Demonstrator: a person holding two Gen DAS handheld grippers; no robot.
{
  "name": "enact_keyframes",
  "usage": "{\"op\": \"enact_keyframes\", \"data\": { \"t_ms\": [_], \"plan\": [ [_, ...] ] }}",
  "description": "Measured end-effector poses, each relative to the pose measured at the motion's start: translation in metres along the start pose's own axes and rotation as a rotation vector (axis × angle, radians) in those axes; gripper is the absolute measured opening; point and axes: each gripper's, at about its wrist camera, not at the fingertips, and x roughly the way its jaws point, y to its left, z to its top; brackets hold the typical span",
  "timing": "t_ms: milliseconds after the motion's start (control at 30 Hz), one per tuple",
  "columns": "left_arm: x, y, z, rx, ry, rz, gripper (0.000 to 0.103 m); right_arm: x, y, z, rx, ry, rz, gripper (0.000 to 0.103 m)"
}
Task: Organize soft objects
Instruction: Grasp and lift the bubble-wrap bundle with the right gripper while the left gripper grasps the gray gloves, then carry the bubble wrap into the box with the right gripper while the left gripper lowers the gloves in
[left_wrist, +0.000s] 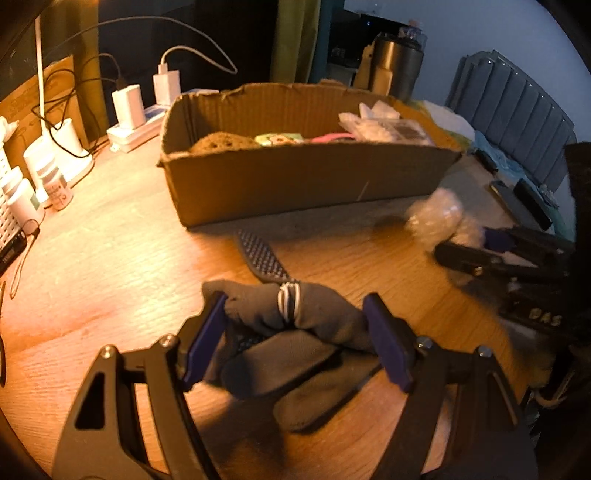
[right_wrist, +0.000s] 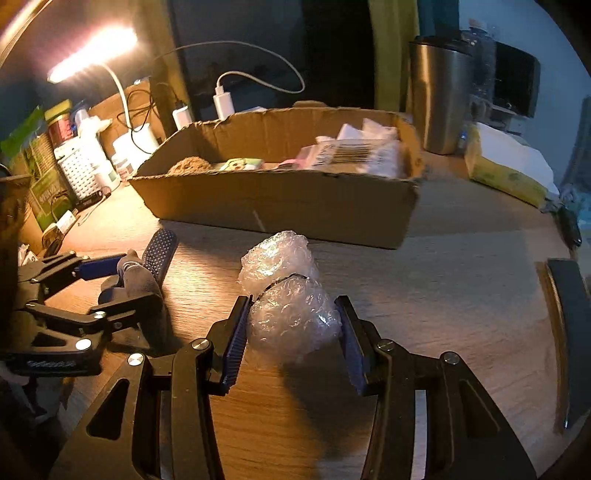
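My left gripper (left_wrist: 295, 314) is closed around a bundle of grey gloves (left_wrist: 295, 339) tied with a white band, on the wooden table. It also shows in the right wrist view (right_wrist: 122, 275), at the left, with the grey gloves (right_wrist: 142, 277) in it. My right gripper (right_wrist: 293, 310) is closed on a clear bubble wrap bundle (right_wrist: 288, 295). The bubble wrap (left_wrist: 436, 216) and the right gripper (left_wrist: 465, 242) show at the right of the left wrist view. An open cardboard box (left_wrist: 295, 181) stands behind both and holds a sponge (left_wrist: 221, 142), packets and other soft items.
A dotted dark glove (left_wrist: 262, 254) lies flat in front of the box. Chargers, cables and bottles (left_wrist: 48, 173) crowd the left side. A steel tumbler (right_wrist: 439, 96) and a yellow packet (right_wrist: 506, 177) stand at the right. Dark flat objects (right_wrist: 569, 332) lie at the table's right edge.
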Motion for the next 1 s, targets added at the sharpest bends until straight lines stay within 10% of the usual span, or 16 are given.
{"op": "enact_keyframes", "data": {
  "t_ms": [200, 467, 1000],
  "plan": [
    [0.002, -0.006, -0.001, 0.028, -0.007, 0.013, 0.073, -0.008, -0.014, -0.008, 0.025, -0.013, 0.001, 0.049],
    [-0.004, -0.012, -0.002, 0.022, 0.000, -0.040, 0.044, -0.020, -0.018, -0.008, 0.027, -0.041, 0.009, 0.049],
    [-0.048, -0.018, 0.012, 0.014, -0.099, -0.088, 0.038, -0.044, -0.012, 0.005, -0.007, -0.095, 0.022, 0.049]
  ]
}}
